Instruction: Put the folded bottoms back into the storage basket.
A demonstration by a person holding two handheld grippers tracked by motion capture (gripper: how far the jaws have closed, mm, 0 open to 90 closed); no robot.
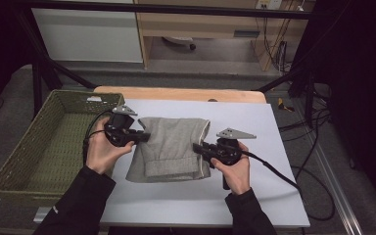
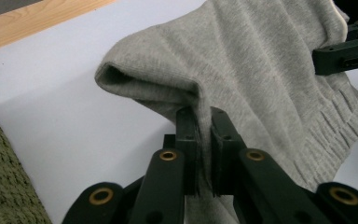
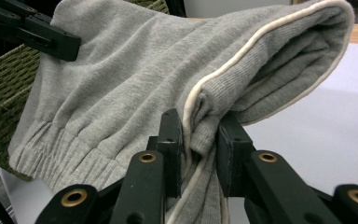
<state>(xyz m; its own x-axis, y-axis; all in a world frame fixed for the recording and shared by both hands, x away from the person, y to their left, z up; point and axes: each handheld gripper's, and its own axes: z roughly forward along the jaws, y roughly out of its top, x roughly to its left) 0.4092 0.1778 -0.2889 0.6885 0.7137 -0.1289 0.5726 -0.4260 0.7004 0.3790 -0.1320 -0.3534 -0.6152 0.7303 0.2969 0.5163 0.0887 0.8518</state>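
High view: both grippers' jaws clamp folded grey garment (image 1: 171,147) at opposite side edges.

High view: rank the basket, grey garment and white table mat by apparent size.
1. white table mat, largest.
2. basket, though it sits nearer the edge and partly off the table.
3. grey garment, smallest, clamped at each side by a hand-held gripper.

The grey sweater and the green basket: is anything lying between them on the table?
Just the left claw, clamped on the grey sweater edge, and the hand holding it; beneath is bare white table beside the green basket, per the high view.
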